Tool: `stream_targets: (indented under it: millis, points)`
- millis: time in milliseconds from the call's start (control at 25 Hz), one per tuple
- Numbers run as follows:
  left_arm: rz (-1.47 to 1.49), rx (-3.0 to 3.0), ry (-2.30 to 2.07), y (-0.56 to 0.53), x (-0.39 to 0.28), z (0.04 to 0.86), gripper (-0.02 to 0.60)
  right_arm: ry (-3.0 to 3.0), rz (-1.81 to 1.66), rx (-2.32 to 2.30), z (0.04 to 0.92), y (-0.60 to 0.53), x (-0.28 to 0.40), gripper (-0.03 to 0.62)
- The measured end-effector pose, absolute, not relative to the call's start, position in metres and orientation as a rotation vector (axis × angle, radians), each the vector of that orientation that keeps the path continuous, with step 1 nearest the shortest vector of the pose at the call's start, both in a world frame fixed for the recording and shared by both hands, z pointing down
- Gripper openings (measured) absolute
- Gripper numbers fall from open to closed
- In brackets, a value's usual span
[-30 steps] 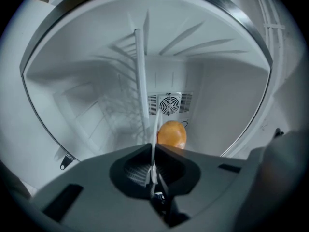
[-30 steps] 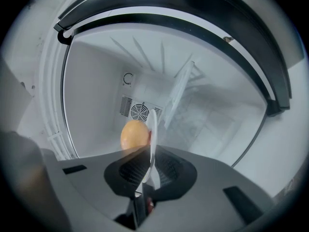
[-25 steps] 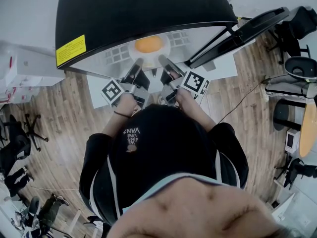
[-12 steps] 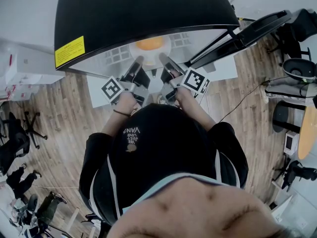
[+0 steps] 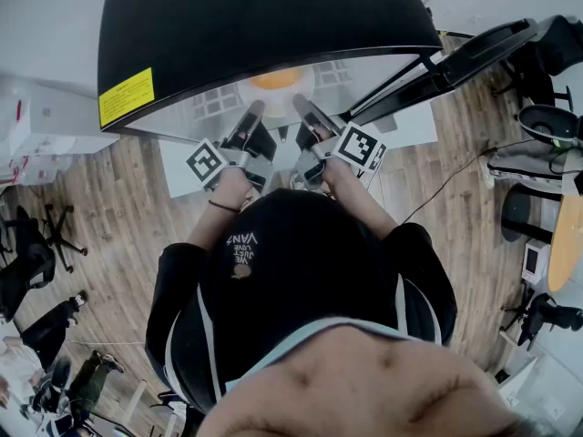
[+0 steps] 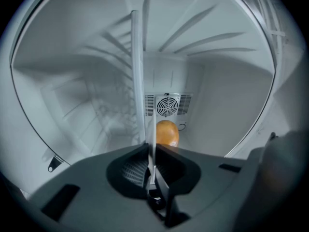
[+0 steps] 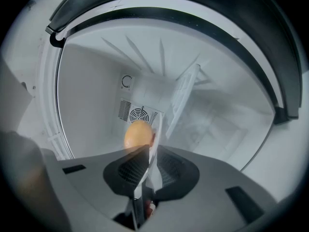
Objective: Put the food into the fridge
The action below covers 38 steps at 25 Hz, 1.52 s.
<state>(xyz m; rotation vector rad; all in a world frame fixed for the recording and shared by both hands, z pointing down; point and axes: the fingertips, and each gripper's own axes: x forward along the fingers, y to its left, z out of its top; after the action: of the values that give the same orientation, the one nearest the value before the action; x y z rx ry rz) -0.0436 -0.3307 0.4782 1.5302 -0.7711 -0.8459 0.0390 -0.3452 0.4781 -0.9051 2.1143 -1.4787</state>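
Note:
A round orange food (image 5: pixel 274 80) lies on a white plate (image 5: pixel 293 90) just inside the open fridge (image 5: pixel 264 16). My left gripper (image 5: pixel 251 115) is shut on the plate's near rim, which shows as a thin white edge (image 6: pixel 137 81) running up between its jaws (image 6: pixel 149 151). The food (image 6: pixel 166 133) sits beyond it, in front of the fan grille. My right gripper (image 5: pixel 303 109) has the rim (image 7: pixel 181 98) between its jaws (image 7: pixel 150 153). Those jaws have just been opening and a narrow gap shows beside the rim. The food (image 7: pixel 138 134) lies just past them.
The fridge's black door (image 5: pixel 455 57) stands open to the right. White inner walls and a fan grille (image 6: pixel 167 105) close in around the plate. Chairs (image 5: pixel 547 116) and a cable lie on the wooden floor to the right, and boxes (image 5: pixel 46 126) stand to the left.
The food now shows a little less under the fridge's top edge than a second ago. Both grippers stay in about the same place.

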Motion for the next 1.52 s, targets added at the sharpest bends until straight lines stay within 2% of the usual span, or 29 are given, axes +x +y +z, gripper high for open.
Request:
stream_targets:
  millis: [760, 1200, 1520]
  points:
    - [-0.859, 1.555, -0.758, -0.331, -0.045, 0.475, 0.035, 2.145, -1.429, -0.939, 0.473, -0.348, 0.039, 0.061]
    - [-0.868, 1.591, -0.721, -0.329, -0.042, 0.467, 0.106, 2.213, -1.355, -0.943, 0.468, -0.343, 0.035, 0.174]
    - [-0.822, 1.634, -0.764, -0.318, -0.042, 0.469, 0.107, 2.255, -1.274, -1.016, 0.466, -0.334, 0.043, 0.183]
